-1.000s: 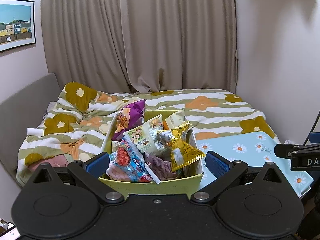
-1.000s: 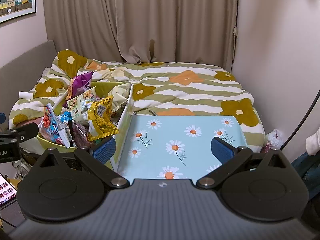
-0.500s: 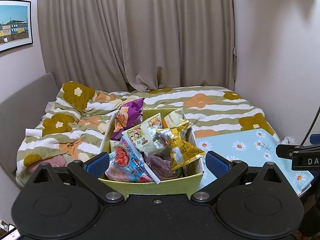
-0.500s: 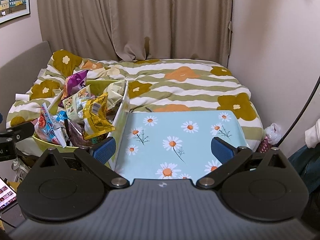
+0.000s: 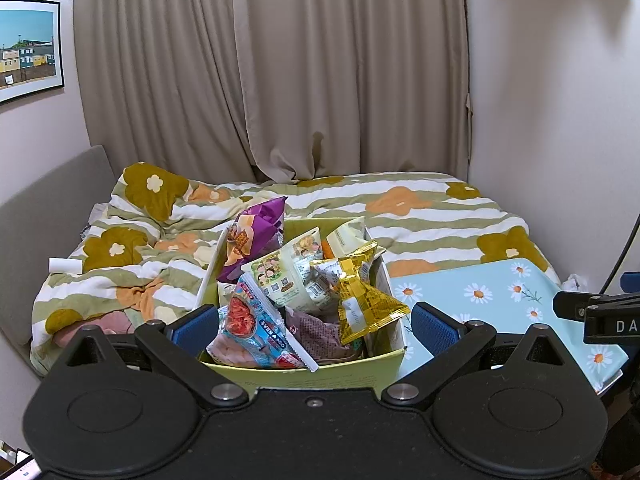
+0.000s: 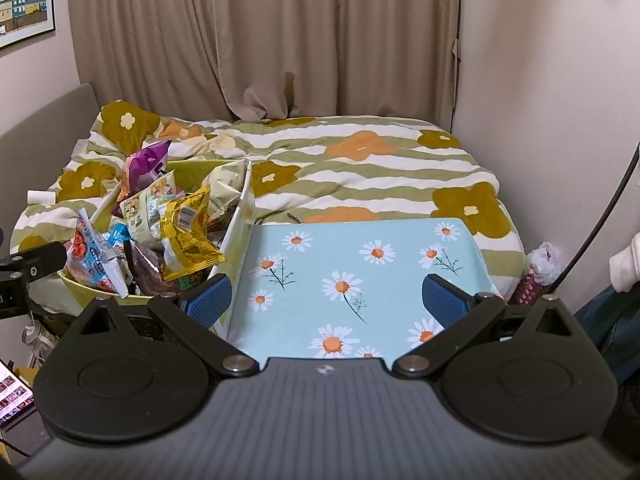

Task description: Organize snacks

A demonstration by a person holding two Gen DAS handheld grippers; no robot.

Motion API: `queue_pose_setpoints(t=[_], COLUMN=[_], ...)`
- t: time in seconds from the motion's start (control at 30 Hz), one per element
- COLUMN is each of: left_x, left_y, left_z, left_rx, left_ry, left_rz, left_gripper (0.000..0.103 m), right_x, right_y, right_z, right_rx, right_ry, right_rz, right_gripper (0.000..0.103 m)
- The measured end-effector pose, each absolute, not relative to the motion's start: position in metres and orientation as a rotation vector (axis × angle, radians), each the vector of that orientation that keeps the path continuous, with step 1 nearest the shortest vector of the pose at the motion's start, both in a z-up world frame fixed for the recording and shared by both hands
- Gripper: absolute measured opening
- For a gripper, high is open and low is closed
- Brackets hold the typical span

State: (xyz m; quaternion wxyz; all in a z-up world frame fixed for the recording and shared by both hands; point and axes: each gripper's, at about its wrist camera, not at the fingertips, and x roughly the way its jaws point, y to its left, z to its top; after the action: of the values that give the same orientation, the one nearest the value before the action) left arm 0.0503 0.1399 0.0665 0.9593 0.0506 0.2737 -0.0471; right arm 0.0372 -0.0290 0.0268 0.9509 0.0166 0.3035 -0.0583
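Note:
A yellow-green box (image 5: 320, 372) stands on the bed's near edge, heaped with snack packs: a gold pack (image 5: 362, 308), a blue and red pack (image 5: 256, 328), a purple pack (image 5: 252, 236) and a pale cartoon pack (image 5: 288, 276). My left gripper (image 5: 314, 324) is open and empty, its blue pads on either side of the box's near end. The box (image 6: 100, 292) shows at the left of the right wrist view. My right gripper (image 6: 326, 298) is open and empty over a light blue daisy-print board (image 6: 360, 280) beside the box.
A flowered striped duvet (image 5: 420, 216) covers the bed. Beige curtains (image 5: 280, 80) hang behind it. A wall (image 5: 560, 120) closes the right side and a grey headboard (image 5: 48, 192) the left. A phone screen (image 6: 12, 396) shows at lower left.
Both views have tilted up and shifted a little; the box and board sit slightly lower in frame. Both grippers stay open and the snacks have not moved.

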Motion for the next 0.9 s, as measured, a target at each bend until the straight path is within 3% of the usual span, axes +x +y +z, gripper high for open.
queue_pose_setpoints(t=[0.9], left_x=[0.0571], left_y=[0.1385], left_z=[0.0614], left_rx=[0.101], left_ry=[0.559], left_rz=[-0.091], left_gripper=[0.103], right_x=[0.0388], right_y=[-0.032], right_z=[0.0228], right_rx=[0.039], right_ry=[0.62], right_rz=[-0.124], right_gripper=[0.103])
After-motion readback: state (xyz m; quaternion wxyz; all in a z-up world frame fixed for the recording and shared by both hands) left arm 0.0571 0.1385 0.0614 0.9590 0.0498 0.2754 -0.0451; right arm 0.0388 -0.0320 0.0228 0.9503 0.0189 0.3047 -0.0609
